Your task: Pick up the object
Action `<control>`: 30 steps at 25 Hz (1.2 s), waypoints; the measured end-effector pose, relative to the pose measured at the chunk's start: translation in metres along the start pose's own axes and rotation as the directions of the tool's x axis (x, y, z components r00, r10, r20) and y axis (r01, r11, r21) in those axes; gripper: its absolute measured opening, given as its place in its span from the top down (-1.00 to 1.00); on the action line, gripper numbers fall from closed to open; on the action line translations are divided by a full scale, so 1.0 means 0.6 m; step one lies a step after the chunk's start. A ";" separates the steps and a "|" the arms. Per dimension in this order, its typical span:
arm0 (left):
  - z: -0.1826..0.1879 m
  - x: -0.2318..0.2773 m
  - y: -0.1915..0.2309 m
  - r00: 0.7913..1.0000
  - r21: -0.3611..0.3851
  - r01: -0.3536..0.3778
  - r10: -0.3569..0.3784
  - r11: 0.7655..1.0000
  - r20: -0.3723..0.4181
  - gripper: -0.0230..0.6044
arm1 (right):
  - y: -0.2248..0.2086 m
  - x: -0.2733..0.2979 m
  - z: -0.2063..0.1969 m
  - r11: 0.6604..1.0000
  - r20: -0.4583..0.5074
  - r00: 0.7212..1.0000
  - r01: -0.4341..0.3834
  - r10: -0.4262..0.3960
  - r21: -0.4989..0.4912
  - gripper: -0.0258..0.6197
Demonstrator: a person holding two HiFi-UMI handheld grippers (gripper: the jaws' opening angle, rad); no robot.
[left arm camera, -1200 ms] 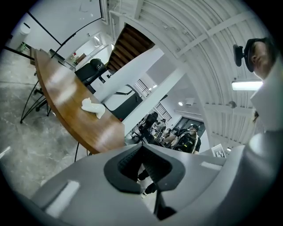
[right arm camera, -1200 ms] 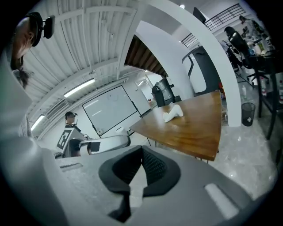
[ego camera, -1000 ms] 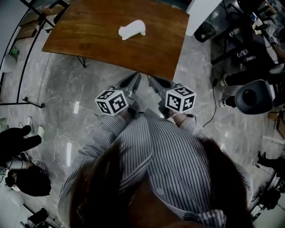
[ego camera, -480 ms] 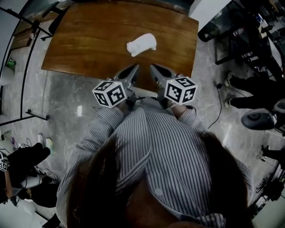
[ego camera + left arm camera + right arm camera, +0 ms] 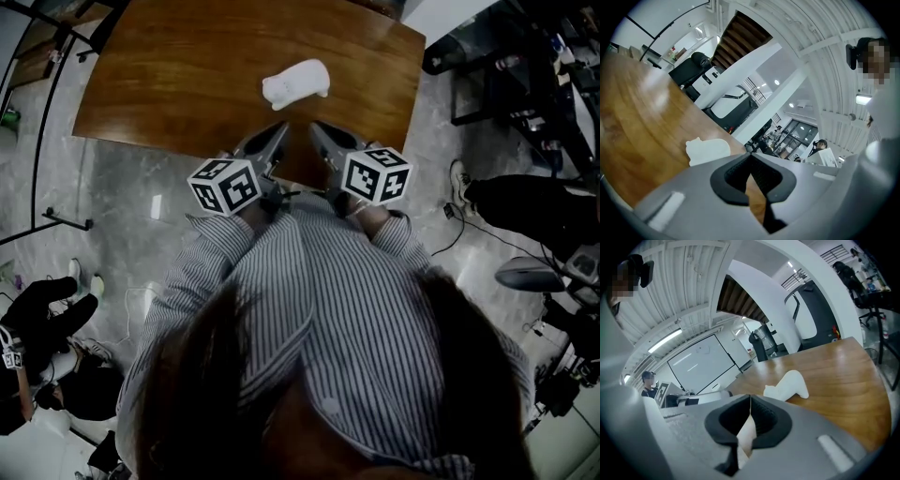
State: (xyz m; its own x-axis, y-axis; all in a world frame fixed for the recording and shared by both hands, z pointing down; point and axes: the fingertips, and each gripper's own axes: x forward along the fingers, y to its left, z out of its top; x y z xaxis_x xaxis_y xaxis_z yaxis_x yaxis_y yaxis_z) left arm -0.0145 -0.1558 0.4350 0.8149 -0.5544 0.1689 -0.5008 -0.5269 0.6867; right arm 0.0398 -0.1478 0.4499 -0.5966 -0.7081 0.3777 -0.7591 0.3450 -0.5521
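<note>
Both claws have come forward over the last second. Their tips hung over the floor short of the table then, and now they lie across its near edge. The small white animal-shaped figurine (image 5: 296,82) also sits closer to them in the head view.

That figurine lies on the brown wooden table (image 5: 169,84), toward its near right part, and nothing touches it. It is just ahead of the two claw tips and clear of both. The left gripper view shows it ahead and to the left of the jaws (image 5: 708,151). The right gripper view shows it ahead and to the right (image 5: 787,386).

The left claw (image 5: 280,130) has its jaws brought together, the dark pads meeting at the tip (image 5: 751,157) with nothing held between them. The right claw (image 5: 315,128) is likewise closed and empty, its pads touching at the front (image 5: 750,399). The two claws lie side by side, angled slightly toward each other and pointing at the figurine.

Behind them are the person's grey-and-white striped shirt sleeves (image 5: 309,309). A grey marble floor (image 5: 122,187) surrounds the table.
</note>
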 end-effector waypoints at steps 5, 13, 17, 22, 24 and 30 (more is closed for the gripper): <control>-0.013 0.022 0.006 1.000 -0.058 -0.005 0.005 0.998 -0.003 0.91 | -0.022 0.012 0.001 1.000 -0.060 0.998 0.014 -0.014 0.003 0.89; -0.051 0.039 0.045 0.998 -0.146 -0.058 0.053 0.988 -0.036 0.91 | -0.085 0.074 -0.021 0.995 -0.154 0.983 0.100 -0.095 0.024 0.73; -0.077 0.040 0.062 0.996 -0.178 -0.086 0.078 0.980 -0.046 0.91 | -0.114 0.102 -0.041 0.979 -0.157 0.977 0.162 -0.143 0.120 0.51; -0.084 0.061 0.082 0.995 -0.197 -0.098 0.091 0.976 -0.043 0.91 | -0.150 0.123 -0.045 0.946 -0.131 0.976 0.202 -0.173 0.252 0.39; -0.083 0.075 0.086 0.994 -0.207 -0.103 0.097 0.973 -0.042 0.91 | -0.160 0.127 -0.045 0.921 -0.122 0.978 0.200 -0.168 0.335 0.33; -0.082 0.085 0.110 0.994 -0.239 -0.107 0.104 0.965 -0.027 0.91 | -0.193 0.152 -0.038 0.858 -0.057 0.979 0.199 -0.196 0.474 0.26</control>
State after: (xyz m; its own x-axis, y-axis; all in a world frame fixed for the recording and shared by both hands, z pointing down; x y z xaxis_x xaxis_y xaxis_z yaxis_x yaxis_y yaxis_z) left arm 0.0082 -0.1872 0.5234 0.7662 -0.5883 0.2584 -0.5009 -0.2950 0.8137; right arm 0.0673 -0.2384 0.5651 -0.4506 -0.7254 0.5203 -0.6463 -0.1370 -0.7507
